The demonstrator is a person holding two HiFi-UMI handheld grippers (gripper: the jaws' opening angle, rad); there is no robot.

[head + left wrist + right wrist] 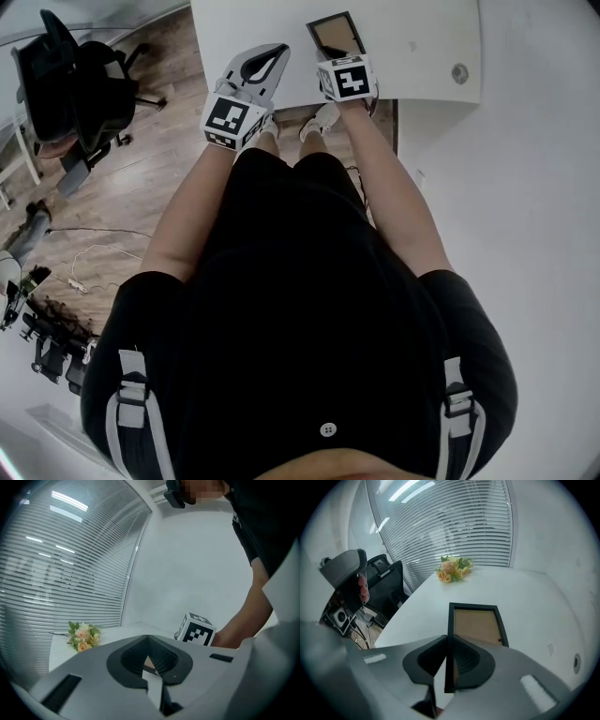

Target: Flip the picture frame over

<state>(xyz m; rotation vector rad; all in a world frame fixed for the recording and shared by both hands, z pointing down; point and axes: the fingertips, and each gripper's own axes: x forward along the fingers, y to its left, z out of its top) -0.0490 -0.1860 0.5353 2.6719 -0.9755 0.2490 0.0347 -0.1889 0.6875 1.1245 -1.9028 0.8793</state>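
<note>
Right gripper (447, 638) clamped on left edge of picture frame (476, 626), brown panel facing up, left gripper (148, 637) closed, empty

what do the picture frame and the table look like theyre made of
The picture frame has a thin black matte border, plastic or painted wood; its flat brown panel looks like fibreboard or card backing. The table is smooth, plain white, probably laminate.

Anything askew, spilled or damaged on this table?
Nothing stands out. The picture frame on the white table looks intact, with one side rail pinched in the right tongs, which fits the flip. The flowers lie tidy at the far end, and nothing is spilled.
</note>
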